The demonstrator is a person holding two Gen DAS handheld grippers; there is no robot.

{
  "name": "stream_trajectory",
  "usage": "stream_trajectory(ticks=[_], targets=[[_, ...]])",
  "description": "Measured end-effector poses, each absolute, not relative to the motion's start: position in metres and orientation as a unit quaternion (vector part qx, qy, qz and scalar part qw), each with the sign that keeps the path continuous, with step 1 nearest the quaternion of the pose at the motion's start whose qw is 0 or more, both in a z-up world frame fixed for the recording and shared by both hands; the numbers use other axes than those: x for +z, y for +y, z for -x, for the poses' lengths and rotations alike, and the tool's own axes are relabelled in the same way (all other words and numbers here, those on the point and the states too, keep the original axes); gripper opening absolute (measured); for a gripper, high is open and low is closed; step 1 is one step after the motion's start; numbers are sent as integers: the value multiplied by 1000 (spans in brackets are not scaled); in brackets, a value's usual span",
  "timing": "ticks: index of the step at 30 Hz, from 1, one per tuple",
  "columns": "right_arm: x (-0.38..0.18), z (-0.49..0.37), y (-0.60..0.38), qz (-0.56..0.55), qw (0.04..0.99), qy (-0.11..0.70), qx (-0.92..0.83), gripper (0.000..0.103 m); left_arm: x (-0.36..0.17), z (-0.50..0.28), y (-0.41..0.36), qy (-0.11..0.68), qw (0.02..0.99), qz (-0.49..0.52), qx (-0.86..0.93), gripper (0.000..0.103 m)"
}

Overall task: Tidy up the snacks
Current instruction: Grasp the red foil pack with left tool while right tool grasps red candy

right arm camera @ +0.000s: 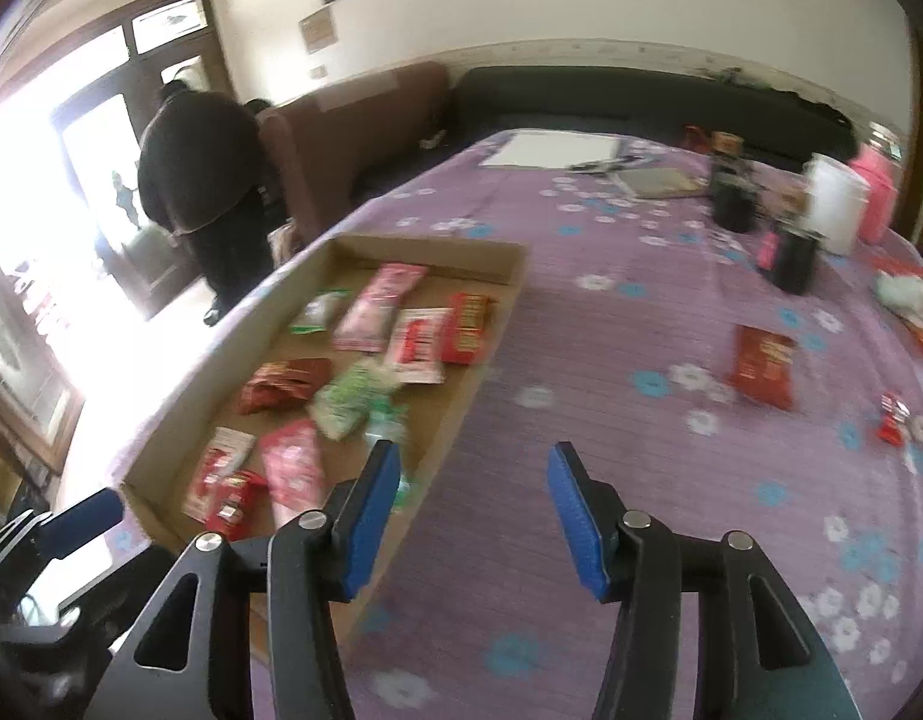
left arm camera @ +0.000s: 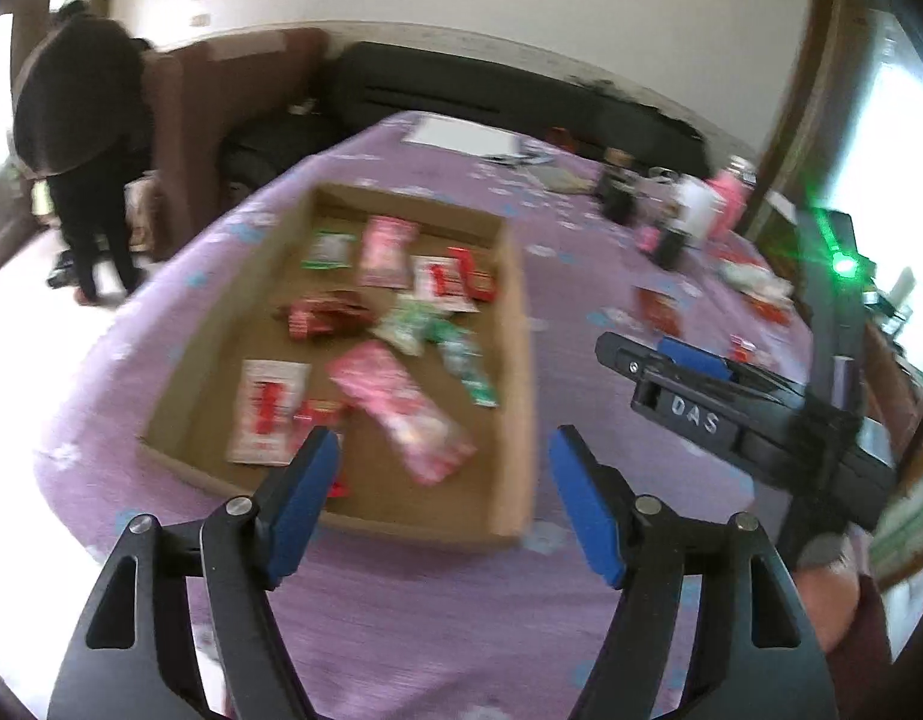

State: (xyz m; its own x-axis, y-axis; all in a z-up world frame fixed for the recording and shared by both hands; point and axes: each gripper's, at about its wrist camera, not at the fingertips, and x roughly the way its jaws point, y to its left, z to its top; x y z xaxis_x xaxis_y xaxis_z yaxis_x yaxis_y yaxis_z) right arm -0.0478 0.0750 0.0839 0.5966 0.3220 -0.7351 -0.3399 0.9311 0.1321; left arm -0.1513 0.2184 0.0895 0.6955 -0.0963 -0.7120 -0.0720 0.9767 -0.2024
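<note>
A shallow cardboard tray [left arm camera: 515, 324] [right arm camera: 497, 252] lies on the purple flowered cloth and holds several snack packets: pink [left arm camera: 401, 414], green [left arm camera: 413, 327], red [left arm camera: 323, 315] and white-and-red [left arm camera: 266, 408]. My left gripper [left arm camera: 443, 450] is open and empty above the tray's near edge. My right gripper [right arm camera: 473, 468] is open and empty over the cloth just right of the tray; it also shows in the left wrist view [left arm camera: 671, 372]. A red packet [right arm camera: 761, 363] and a small red candy [right arm camera: 893, 420] lie loose on the cloth to the right.
Black cups [right arm camera: 791, 258], a white container [right arm camera: 833, 204] and a pink bottle [right arm camera: 875, 192] stand at the table's far right. Papers [right arm camera: 551, 150] lie at the far end. A person in black [right arm camera: 203, 180] stands by a brown sofa at the left.
</note>
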Motion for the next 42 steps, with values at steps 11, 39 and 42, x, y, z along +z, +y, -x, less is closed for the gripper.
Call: stream_trajectory(ticks=[11, 39, 42], targets=[[70, 19, -117, -73, 902, 425, 13, 59, 64, 130, 167, 453, 865, 168, -133, 73], [30, -72, -172, -96, 894, 435, -45, 50, 63, -20, 58, 453, 881, 81, -112, 72], [30, -72, -174, -96, 894, 435, -46, 45, 55, -37, 42, 445, 888, 57, -100, 72]])
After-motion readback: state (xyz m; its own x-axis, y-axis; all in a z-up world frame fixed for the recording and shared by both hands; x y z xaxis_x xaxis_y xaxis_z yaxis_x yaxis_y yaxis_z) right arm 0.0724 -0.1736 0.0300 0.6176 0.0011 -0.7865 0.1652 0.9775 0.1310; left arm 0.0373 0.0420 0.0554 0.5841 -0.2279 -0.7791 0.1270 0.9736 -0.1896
